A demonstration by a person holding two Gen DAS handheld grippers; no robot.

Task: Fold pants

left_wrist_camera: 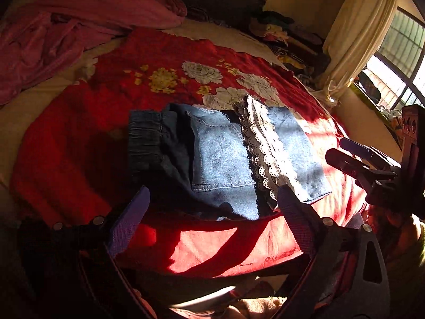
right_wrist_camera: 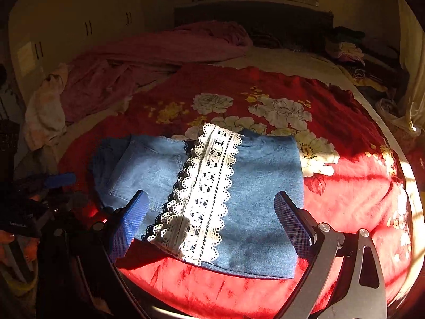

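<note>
Blue denim pants (left_wrist_camera: 223, 156) lie folded into a compact stack on a red flowered bedspread (left_wrist_camera: 148, 61), a white lace band (left_wrist_camera: 263, 143) running across the top layer. My left gripper (left_wrist_camera: 213, 204) hovers just short of the stack's near edge, jaws wide apart and empty. In the right wrist view the same pants (right_wrist_camera: 260, 186) and lace band (right_wrist_camera: 207, 186) fill the middle. My right gripper (right_wrist_camera: 211, 207) stands open above them with nothing between its fingers. The right gripper (left_wrist_camera: 348, 151) also shows at the right edge of the left wrist view, and the left gripper's fingers (right_wrist_camera: 59, 179) show at the far left of the right wrist view.
A crumpled pink blanket (left_wrist_camera: 66, 26) is heaped at the back left of the bed. Piled clothes (left_wrist_camera: 281, 34) lie at the back right by a cream curtain (left_wrist_camera: 353, 34) and a window (left_wrist_camera: 398, 61). A dark headboard (right_wrist_camera: 252, 18) closes the far end.
</note>
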